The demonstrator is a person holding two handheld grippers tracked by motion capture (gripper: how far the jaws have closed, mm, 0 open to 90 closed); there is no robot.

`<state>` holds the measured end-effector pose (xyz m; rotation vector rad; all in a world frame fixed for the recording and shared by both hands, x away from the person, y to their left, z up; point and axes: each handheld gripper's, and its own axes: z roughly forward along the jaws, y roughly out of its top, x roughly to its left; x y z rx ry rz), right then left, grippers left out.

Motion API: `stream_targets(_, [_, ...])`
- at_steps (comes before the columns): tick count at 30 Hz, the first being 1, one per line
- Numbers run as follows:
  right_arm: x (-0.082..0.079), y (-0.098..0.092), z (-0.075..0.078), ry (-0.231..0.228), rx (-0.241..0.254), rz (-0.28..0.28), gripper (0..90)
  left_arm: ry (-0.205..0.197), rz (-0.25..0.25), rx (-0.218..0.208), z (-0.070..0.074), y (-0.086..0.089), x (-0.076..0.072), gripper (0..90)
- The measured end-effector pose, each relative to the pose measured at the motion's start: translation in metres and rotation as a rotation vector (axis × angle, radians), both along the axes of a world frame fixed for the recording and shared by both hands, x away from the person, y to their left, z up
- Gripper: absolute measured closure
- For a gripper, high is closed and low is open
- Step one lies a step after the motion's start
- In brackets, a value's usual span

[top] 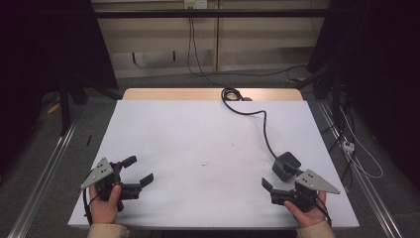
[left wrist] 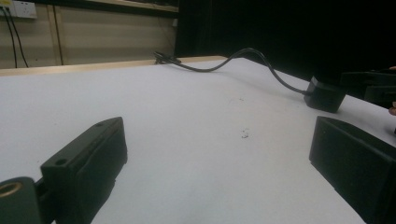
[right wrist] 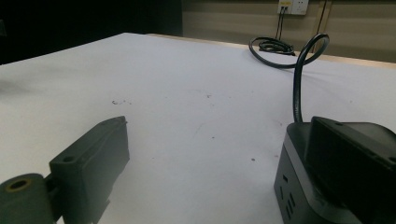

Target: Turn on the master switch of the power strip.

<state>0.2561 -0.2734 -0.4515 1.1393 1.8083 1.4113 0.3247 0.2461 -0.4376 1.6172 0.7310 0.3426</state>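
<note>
A: We see the left gripper (top: 139, 171) in the lower left of the high view, low over the white table (top: 198, 134), a hand (top: 105, 204) wrapped round its body. Its jaws stand wide apart with bare table between them; in the left gripper view nothing lies between the two black jaws.

B: And we see the right gripper (top: 275, 179) in the lower right of that view, held by the other hand (top: 308, 214). Its jaws are spread wide too. The black power cube (top: 286, 165) sits on the table just above and beside it, right of centre.

A: In the right gripper view we find the cube (right wrist: 303, 186) at the lower right, with the right-hand jaw in front of its top. Whether that jaw touches it, we cannot tell. The other jaw stands well apart from it, so we see no grip.

B: The cube's black cable (top: 257, 115) runs up the frame in a curve and ends in a coil at the table's far edge, near the wooden strip (top: 213, 94).

A: In the left gripper view the cube (left wrist: 325, 95) shows at the right, well apart from the left gripper's jaws.
</note>
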Motion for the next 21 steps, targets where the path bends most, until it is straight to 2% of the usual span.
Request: stream_targets(21, [0.0023,-0.0015,0.002,-0.001,-0.009,0.002,6.6,-0.007,0.001,-0.006,0.0003,0.0002,-0.0003,3.9])
